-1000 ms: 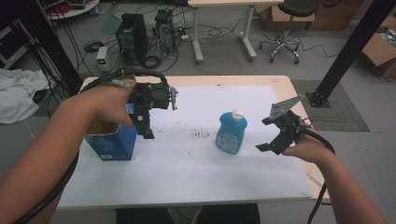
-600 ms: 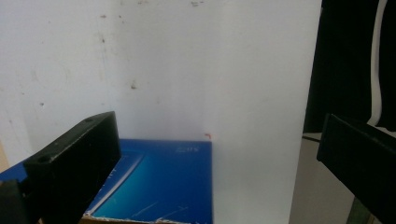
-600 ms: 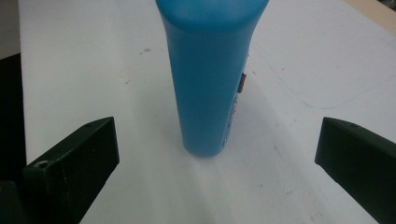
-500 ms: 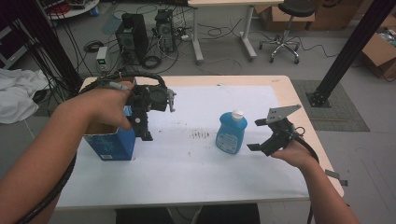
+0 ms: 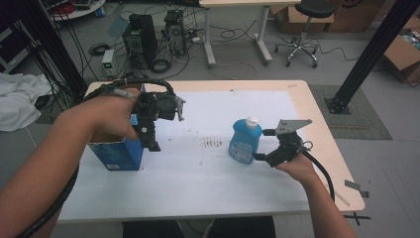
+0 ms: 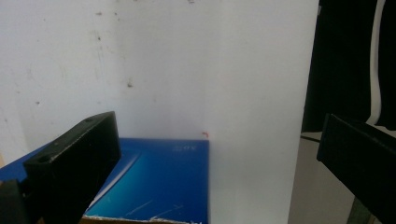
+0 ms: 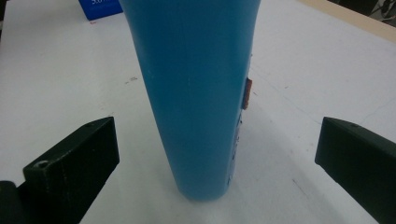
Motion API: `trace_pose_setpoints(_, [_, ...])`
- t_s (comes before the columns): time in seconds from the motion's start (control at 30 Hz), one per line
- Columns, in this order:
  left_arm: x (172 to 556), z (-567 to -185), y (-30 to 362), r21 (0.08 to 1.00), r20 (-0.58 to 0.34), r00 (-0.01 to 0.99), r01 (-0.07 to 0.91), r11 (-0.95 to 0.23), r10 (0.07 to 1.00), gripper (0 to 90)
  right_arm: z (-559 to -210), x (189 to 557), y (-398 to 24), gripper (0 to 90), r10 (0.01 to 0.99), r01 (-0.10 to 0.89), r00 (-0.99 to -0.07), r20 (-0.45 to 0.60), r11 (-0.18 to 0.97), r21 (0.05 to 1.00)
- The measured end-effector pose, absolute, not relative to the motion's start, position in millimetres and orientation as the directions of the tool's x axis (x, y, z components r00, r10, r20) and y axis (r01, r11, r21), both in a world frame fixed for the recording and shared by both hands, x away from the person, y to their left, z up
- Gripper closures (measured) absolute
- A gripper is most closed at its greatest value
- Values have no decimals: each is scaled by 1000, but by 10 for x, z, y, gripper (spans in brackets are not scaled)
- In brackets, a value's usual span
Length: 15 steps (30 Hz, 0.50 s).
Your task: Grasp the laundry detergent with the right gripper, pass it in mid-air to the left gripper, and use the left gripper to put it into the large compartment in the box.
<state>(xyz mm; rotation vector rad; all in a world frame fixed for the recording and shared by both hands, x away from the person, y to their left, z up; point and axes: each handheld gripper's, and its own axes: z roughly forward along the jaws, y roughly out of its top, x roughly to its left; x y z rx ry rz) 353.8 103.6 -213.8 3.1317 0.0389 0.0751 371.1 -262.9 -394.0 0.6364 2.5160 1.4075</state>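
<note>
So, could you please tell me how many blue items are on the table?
2: a blue bottle right of centre, between the right hand-held gripper jaws, and a blue box at the left, beside the left hand-held gripper.

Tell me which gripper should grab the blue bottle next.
Right. The right gripper sits open beside the upright blue bottle, which stands between its jaws in the right gripper view. The left gripper hovers open over the blue box, farther off.

On the counter [image 5: 317, 119] a blue bottle [image 5: 244, 141] with white cap stands upright. The right tool [image 5: 261, 145] is wide apart just beside it. The left tool [image 5: 150, 134] hangs beside a blue box [image 5: 118, 154].
</note>
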Motion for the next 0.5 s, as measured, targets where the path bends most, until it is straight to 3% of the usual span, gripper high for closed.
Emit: trace_pose_setpoints(0.5, [3532, -2150, 1053, 12, 48, 998, 28, -1000, 29, 1, -4187, 3757, -2442, 0, 474, 268, -878, 64, 377, 887])
